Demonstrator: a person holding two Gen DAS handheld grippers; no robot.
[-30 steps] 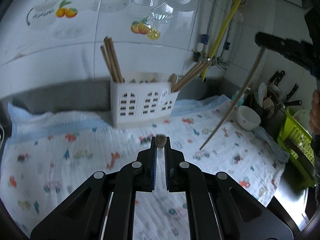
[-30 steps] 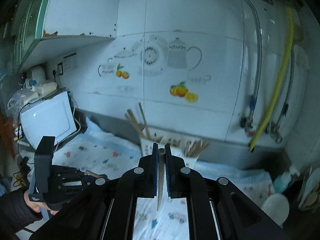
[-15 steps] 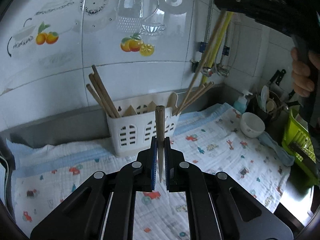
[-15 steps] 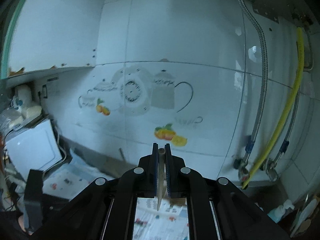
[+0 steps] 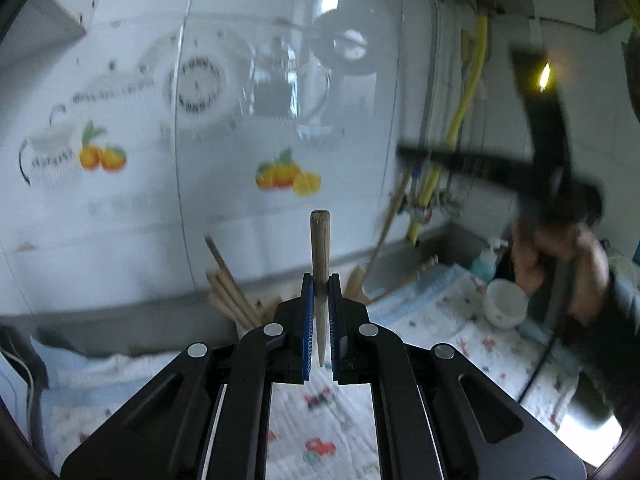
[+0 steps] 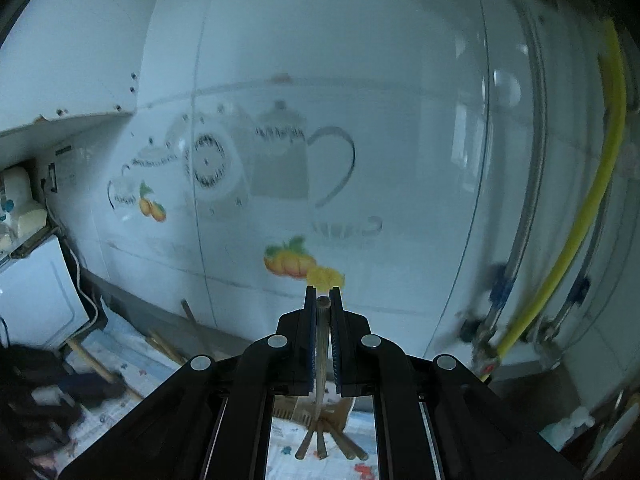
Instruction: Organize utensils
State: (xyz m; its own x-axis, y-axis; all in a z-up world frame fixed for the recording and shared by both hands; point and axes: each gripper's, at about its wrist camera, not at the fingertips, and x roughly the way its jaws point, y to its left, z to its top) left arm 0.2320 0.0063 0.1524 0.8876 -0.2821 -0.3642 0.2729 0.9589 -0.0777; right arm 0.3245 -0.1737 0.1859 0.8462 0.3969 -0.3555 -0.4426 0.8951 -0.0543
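Observation:
My left gripper [image 5: 320,285] is shut on a wooden chopstick [image 5: 320,240] that stands upright, its blunt end above the pads. Behind its fingers, several chopsticks [image 5: 226,288] lean out of the white holder, which is mostly hidden. To the right, blurred, a hand [image 5: 560,248] carries the right gripper [image 5: 412,156] with a thin chopstick [image 5: 386,224] hanging from it. In the right wrist view, my right gripper [image 6: 322,294] is shut on that chopstick [image 6: 322,344]. Under its fingers the holder [image 6: 308,410] shows with chopstick ends [image 6: 320,446]. The left gripper [image 6: 60,392] is a dark blur at lower left.
A patterned cloth [image 5: 440,312] covers the counter. On its right side stand a white bowl [image 5: 504,306] and a soap bottle [image 5: 486,260]. Pipes and a yellow hose [image 6: 580,240] run down the tiled wall. A white appliance [image 6: 32,292] stands at the left.
My left gripper has risen with its chopstick, so the holder has dropped behind the fingers. My right gripper has moved sideways with its chopstick to above the holder, close to the wall.

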